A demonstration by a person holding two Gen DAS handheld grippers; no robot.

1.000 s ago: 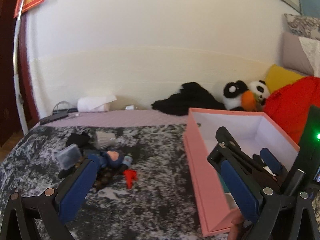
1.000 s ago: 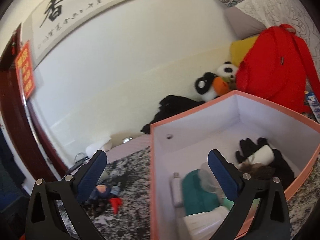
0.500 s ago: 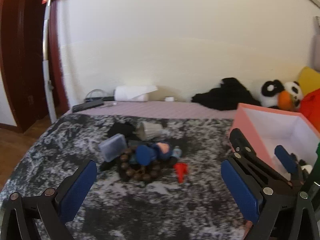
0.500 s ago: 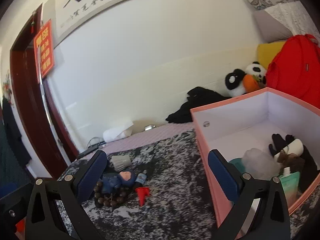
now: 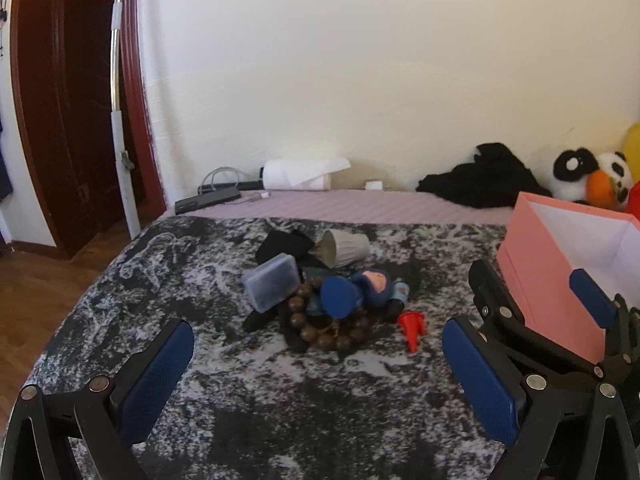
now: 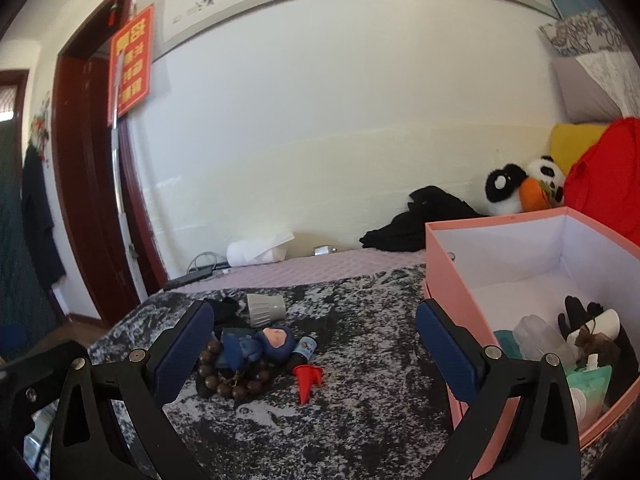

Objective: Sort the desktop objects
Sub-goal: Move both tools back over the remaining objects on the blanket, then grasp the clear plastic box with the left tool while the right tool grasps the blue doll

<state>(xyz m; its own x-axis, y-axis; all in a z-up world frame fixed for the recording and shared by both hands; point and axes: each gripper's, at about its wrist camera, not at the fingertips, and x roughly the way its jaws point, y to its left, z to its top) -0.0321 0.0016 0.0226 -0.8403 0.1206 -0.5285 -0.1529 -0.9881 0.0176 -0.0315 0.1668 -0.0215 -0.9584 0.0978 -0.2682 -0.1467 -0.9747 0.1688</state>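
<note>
A small pile lies mid-table on the dark mottled cloth: a blue doll (image 5: 360, 290), a wooden bead bracelet (image 5: 320, 330), a clear plastic case (image 5: 272, 286), a red cone (image 5: 412, 326) and a grey cup (image 5: 346, 248) on its side. My left gripper (image 5: 320, 376) stands open just short of the pile, empty. My right gripper (image 6: 314, 354) is open too, with the doll (image 6: 260, 346), the beads (image 6: 228, 382) and the red cone (image 6: 307, 382) ahead between its fingers; nothing is held. A pink box (image 6: 500, 248) at the right holds several items.
In the left wrist view the right gripper's fingers (image 5: 591, 299) stand against the pink box (image 5: 552, 280). A black cloth (image 5: 284, 244) lies behind the case. Tissue roll (image 5: 300, 174), cables, black garment (image 5: 484, 192) and panda toy (image 5: 588, 178) line the wall. The table drops off at the left.
Both views have swung left, from the pink box to the pile in the middle of the table. Both grippers have stayed open and empty.
</note>
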